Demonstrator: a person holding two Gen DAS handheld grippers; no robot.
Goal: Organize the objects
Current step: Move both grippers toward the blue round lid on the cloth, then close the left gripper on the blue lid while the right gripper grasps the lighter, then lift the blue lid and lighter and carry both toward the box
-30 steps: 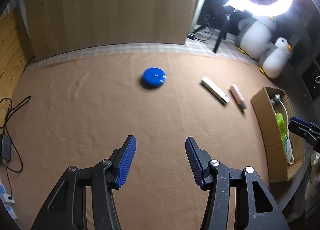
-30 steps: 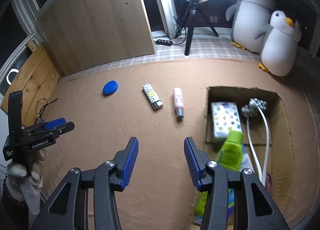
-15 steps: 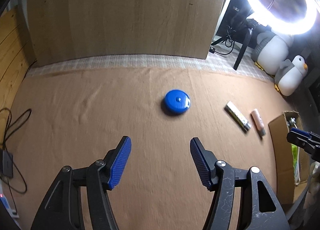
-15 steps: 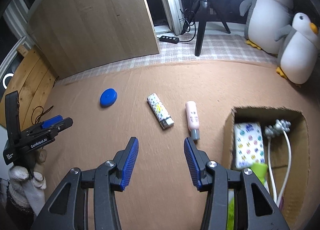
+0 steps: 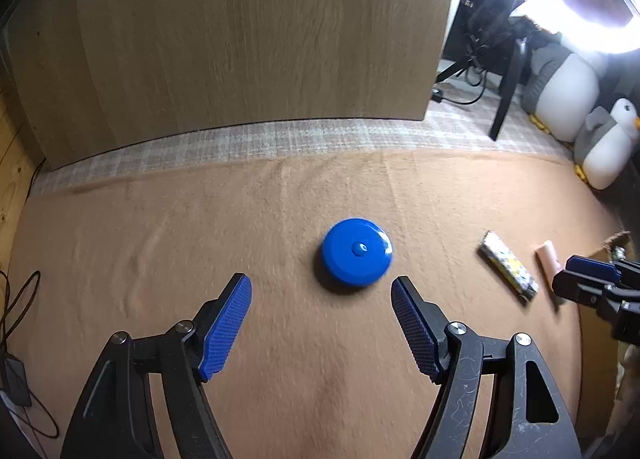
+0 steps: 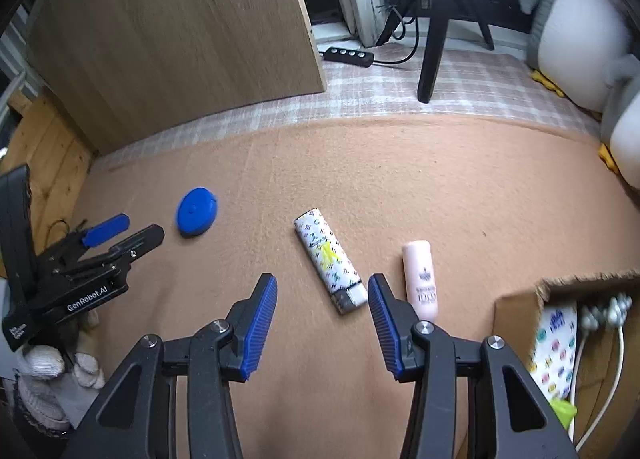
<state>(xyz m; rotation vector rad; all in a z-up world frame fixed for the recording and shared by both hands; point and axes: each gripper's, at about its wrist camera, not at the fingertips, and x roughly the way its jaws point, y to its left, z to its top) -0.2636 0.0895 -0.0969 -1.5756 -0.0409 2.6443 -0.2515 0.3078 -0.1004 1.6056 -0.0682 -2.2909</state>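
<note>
A blue round disc point(image 5: 357, 251) lies on the brown cloth, just ahead of my left gripper point(image 5: 321, 285), which is open and empty; the disc sits slightly right of the gap. It also shows in the right wrist view point(image 6: 197, 212). A white patterned stick-shaped pack point(image 6: 330, 261) and a pink tube point(image 6: 419, 279) lie side by side just ahead of my right gripper point(image 6: 322, 285), which is open and empty. Both show at the right of the left wrist view, the pack point(image 5: 508, 266) and the tube point(image 5: 547, 257). A cardboard box point(image 6: 516, 307) holds several items at the right.
A wooden panel point(image 5: 240, 39) stands behind the cloth. A ring light tripod point(image 6: 434, 31), a power strip point(image 6: 347, 56) and plush penguins point(image 6: 576, 39) stand at the back right. Cables point(image 5: 16, 299) lie at the left edge.
Both grippers have moved forward. The left came close to the blue disc and opened wider. The right came close to the pack and tube; the box slid to the right edge of its view.
</note>
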